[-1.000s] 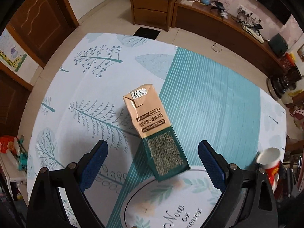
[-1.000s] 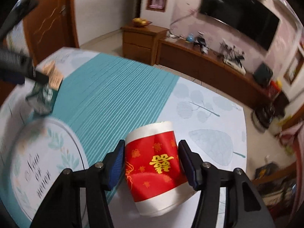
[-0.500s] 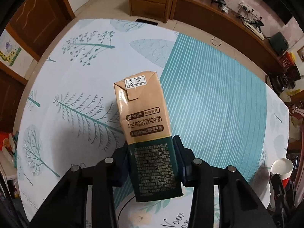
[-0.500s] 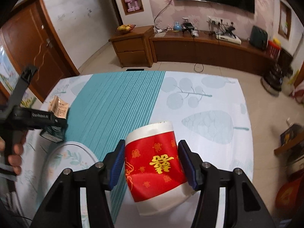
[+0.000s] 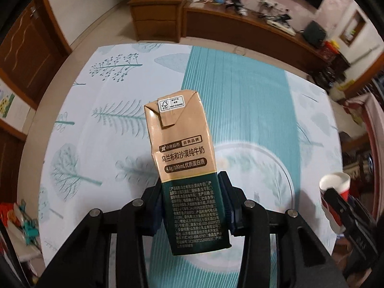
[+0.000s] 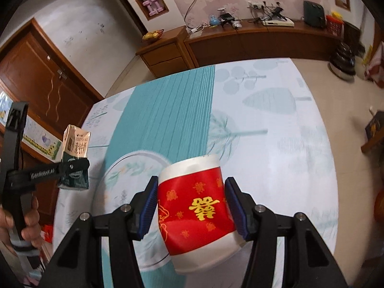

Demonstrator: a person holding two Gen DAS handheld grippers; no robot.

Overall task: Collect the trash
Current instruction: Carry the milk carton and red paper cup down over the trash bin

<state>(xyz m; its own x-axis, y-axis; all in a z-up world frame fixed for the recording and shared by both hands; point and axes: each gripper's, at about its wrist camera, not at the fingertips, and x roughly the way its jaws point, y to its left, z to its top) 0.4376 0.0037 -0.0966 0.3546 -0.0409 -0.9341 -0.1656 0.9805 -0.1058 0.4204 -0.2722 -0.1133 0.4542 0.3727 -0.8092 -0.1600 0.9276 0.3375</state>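
Milk carton (image 5: 187, 168) lifted, left hand-held gripper (image 5: 193, 206) clamped

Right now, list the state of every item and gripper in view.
Tan and dark green milk carton: upright, lifted off the table, clamped.
Red and white paper cup: tilted, clamped, lifted.
Left gripper: shut on the carton.
Right gripper: shut on the cup.
Teal-patterned tablecloth: lying flat.
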